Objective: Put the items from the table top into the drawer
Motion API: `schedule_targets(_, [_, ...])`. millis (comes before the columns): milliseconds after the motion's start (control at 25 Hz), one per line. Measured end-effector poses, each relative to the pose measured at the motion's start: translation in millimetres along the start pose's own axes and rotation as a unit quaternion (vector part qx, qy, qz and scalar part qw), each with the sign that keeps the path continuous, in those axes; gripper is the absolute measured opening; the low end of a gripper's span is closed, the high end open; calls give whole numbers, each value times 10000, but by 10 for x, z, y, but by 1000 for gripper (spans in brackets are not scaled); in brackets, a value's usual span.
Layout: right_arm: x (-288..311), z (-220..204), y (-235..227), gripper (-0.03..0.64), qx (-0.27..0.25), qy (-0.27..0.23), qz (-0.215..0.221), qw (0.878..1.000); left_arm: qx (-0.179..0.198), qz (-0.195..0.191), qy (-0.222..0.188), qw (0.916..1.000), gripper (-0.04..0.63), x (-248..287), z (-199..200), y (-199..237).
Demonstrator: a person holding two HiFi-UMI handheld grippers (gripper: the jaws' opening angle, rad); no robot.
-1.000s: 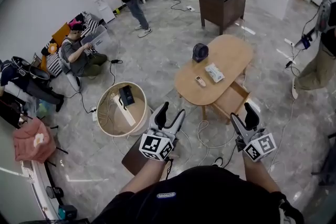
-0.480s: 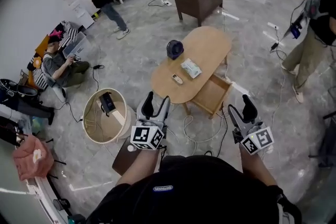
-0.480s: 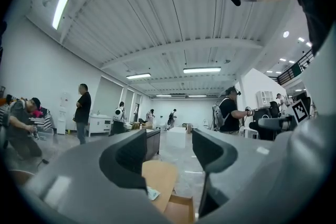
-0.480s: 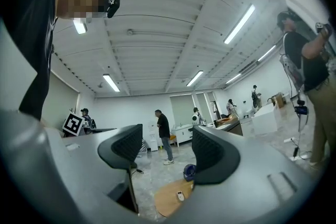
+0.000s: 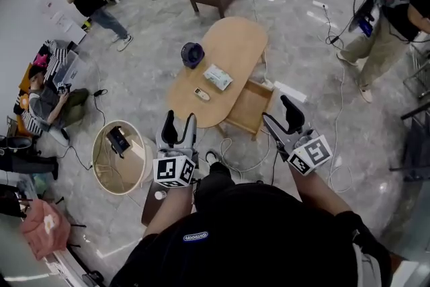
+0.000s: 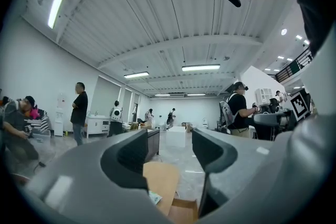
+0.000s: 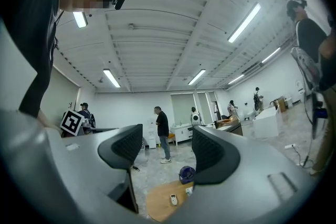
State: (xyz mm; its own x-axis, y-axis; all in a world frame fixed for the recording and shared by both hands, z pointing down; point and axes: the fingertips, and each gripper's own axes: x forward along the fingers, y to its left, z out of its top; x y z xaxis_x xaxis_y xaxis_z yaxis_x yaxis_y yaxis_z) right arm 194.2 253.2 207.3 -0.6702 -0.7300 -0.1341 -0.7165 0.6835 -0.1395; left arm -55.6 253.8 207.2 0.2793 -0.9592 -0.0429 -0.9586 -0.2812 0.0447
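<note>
Oval wooden table (image 5: 236, 44) ahead of me. Three items on top: dark blue round gadget (image 5: 192, 54) upright at left edge, white packet (image 5: 218, 76) flat mid-table, small white remote (image 5: 201, 94) nearest me. Drawer (image 5: 250, 106) pulled open at table's right side.

**Both grippers held out, jaws apart**

The left gripper (image 5: 179, 124) and the right gripper (image 5: 280, 119) are held out ahead of the chest on bare forearms (image 5: 173, 206), well apart. Each points forward, its jaws spread and gripping nothing.
</note>
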Motion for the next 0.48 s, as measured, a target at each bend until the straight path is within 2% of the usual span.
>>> schedule_targets(160, [400,20,-97,304,-251,-16,7,9997,-57,-80,-19,10000,262,330,-85,257])
schedule_targets(280, [693,32,-147,304,-200,-26,-127,9997,-65,-155,30,9999,261,526,-72,516])
schedule_targets(480, [1342,-159,-10,301,-111,202,28,9997,-56,21,-16,10000,253,675,-1,1140])
